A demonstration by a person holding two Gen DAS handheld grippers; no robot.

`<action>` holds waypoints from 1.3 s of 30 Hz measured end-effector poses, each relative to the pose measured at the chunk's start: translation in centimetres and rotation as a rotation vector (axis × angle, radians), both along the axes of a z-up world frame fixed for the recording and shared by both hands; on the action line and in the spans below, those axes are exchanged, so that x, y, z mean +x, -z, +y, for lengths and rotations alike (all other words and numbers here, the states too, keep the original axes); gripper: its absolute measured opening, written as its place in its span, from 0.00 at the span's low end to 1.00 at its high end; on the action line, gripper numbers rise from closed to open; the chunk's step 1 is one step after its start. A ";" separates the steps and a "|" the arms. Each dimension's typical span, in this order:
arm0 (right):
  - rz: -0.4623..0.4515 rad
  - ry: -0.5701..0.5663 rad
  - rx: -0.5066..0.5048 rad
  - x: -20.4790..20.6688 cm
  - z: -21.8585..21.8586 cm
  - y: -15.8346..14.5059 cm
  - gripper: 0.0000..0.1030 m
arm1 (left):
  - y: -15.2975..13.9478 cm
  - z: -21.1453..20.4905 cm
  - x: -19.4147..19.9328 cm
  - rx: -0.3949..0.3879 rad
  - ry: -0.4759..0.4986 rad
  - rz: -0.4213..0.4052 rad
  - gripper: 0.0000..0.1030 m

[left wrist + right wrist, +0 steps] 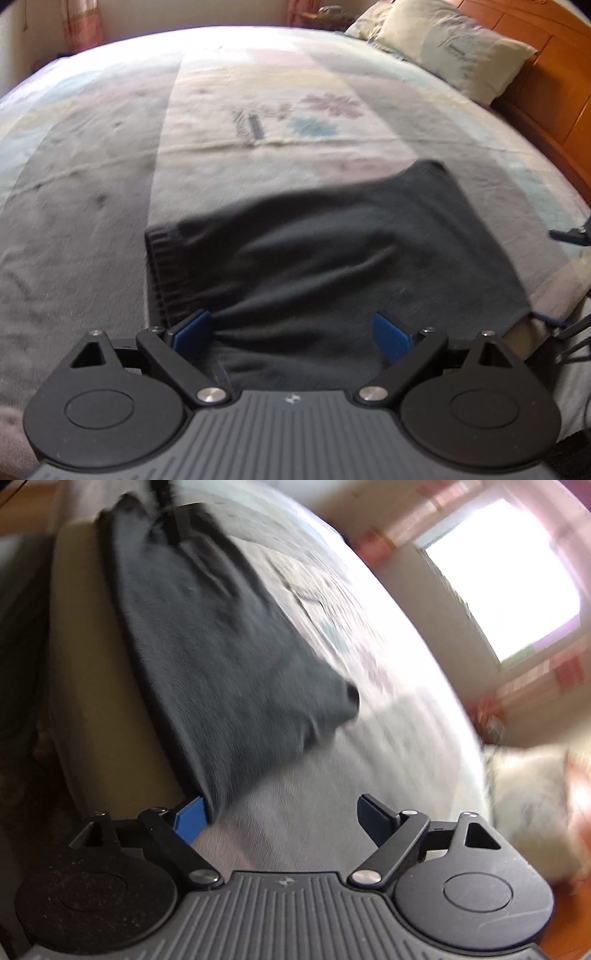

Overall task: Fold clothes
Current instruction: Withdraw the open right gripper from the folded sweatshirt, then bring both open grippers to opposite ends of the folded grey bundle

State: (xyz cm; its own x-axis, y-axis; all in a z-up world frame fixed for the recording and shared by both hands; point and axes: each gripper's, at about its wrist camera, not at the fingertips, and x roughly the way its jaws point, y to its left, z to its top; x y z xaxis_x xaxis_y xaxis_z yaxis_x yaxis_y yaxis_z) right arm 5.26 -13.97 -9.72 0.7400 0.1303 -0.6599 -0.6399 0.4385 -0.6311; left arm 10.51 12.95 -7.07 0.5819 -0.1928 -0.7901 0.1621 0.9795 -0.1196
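Dark grey garment (pixel 332 251) lies folded flat on the bed (pixel 92 221), near its edge, ribbed hem to the left. Left claw (pixel 291 334) spread wide, low over the garment's near edge, cloth betw. the fingers, left pad at the hem corner. Right claw (pixel 280 818) also wide; garment (pixel 221 657) sits ahead-left, its corner touching the left blue pad (pixel 190 821). Right view blurred. Pillow (pixel 450 48) at headboard (pixel 554 81).

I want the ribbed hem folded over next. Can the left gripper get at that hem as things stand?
Probably yes. The left gripper is open over the dark garment, and the ribbed hem lies just beyond its left finger, with only bedspread around it and nothing in between.
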 end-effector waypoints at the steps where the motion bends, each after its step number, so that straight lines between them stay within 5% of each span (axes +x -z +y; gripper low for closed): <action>1: 0.013 0.024 0.002 0.1 -0.5 0.0 0.89 | 0.0 0.1 -0.1 0.005 0.005 -0.002 0.91; 10: 0.273 0.072 0.565 3.8 -1.2 -7.6 0.90 | -2.6 -2.0 2.0 0.000 0.074 -0.061 0.91; 14: 0.459 0.074 0.735 6.1 0.3 -5.5 0.90 | 0.0 -1.2 3.2 -0.018 0.031 -0.013 0.91; 18: 0.514 0.186 0.729 6.3 0.4 -0.8 0.90 | 1.0 1.2 2.2 -0.110 0.005 -0.034 0.91; 27: 0.433 0.215 0.818 8.7 0.8 -3.1 0.92 | -1.1 0.5 4.2 -0.159 0.077 -0.041 0.92; 32: 0.487 0.270 0.766 11.8 2.1 -0.9 0.93 | 1.2 1.9 5.1 -0.182 0.040 0.003 0.92; 39: 0.477 0.256 0.747 11.5 2.8 -0.3 1.00 | -1.6 1.6 3.5 -0.167 0.065 -0.007 0.92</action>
